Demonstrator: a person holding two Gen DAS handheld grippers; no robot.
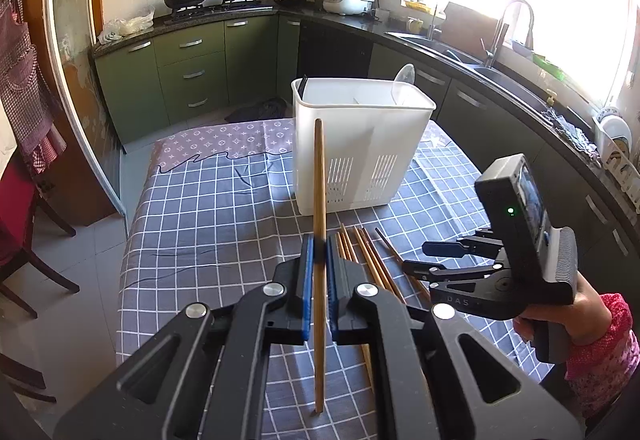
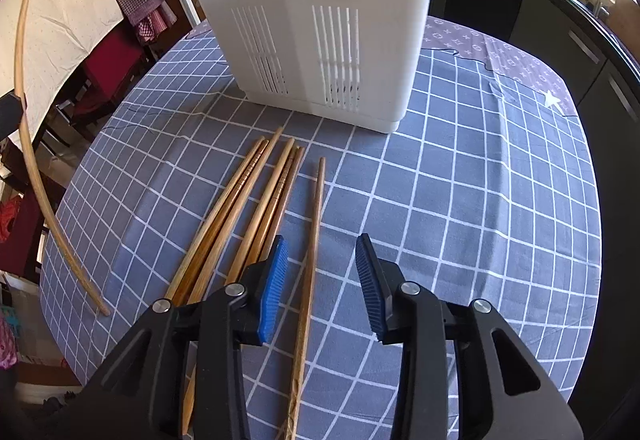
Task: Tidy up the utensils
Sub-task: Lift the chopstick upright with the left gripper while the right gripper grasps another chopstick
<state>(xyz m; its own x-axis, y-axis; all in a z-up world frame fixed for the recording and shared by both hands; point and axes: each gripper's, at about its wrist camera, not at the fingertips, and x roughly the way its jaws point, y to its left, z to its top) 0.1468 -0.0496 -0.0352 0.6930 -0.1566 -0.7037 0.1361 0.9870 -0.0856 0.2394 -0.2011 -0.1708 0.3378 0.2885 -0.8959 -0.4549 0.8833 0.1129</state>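
Observation:
My left gripper [image 1: 319, 244] is shut on a long wooden chopstick [image 1: 319, 167], which stands nearly upright in front of the white utensil holder [image 1: 360, 143]. That held chopstick [image 2: 32, 159] also shows at the left edge of the right wrist view. My right gripper [image 2: 322, 240] is open and points down at the table. A single chopstick [image 2: 317, 199] lies between its blue pads [image 2: 276, 276], and neither pad touches it. Several more chopsticks [image 2: 248, 207] lie bundled just left of it, in front of the holder [image 2: 320, 19]. The right gripper [image 1: 424, 258] hovers over them.
The table carries a blue checked cloth [image 1: 208, 207]. A clear spoon [image 1: 402, 79] and a dark utensil [image 1: 303, 83] stand in the holder. A hand in a pink sleeve [image 1: 600, 344] holds the right gripper. Dark chairs [image 1: 24, 240] stand left, and a counter with a sink [image 1: 472, 59] runs along the right.

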